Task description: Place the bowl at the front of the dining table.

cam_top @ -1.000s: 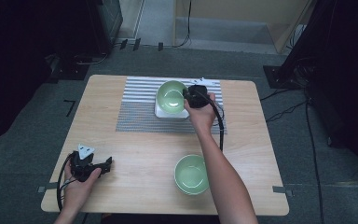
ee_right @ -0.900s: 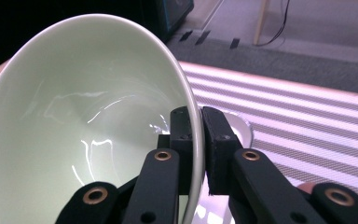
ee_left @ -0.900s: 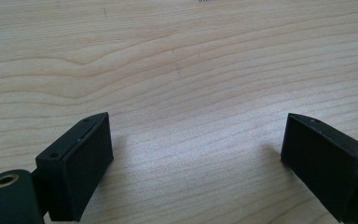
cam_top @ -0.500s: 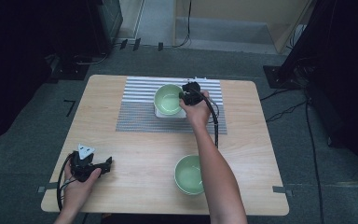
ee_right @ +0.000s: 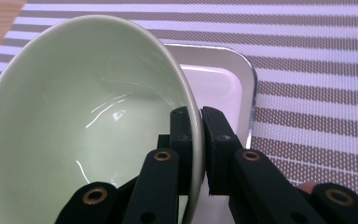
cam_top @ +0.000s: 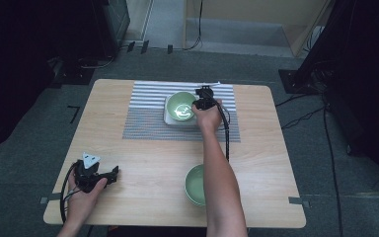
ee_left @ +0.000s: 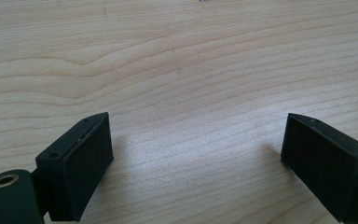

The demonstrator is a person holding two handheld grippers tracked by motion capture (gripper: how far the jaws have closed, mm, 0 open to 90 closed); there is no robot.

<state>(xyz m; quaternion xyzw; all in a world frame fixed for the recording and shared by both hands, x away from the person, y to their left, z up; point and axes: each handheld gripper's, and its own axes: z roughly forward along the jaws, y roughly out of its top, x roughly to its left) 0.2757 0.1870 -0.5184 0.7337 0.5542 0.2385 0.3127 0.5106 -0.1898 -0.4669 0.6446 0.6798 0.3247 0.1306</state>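
Observation:
A pale green bowl is over a white square tray on the striped mat. My right gripper is shut on the bowl's right rim, one jaw inside and one outside, and the bowl tilts in the right gripper view. A second green bowl stands near the table's front edge, partly hidden by the forearm. My left gripper rests open at the front left, its jaws wide over bare wood with nothing between them.
The striped placemat lies at the back middle of the wooden table. A black cable trails from the right gripper along the forearm. Dark stands and cables surround the table on the floor.
The right gripper has shifted left with the bowl held by its rim, carrying it a little leftward over the tray. The left gripper has stayed still.

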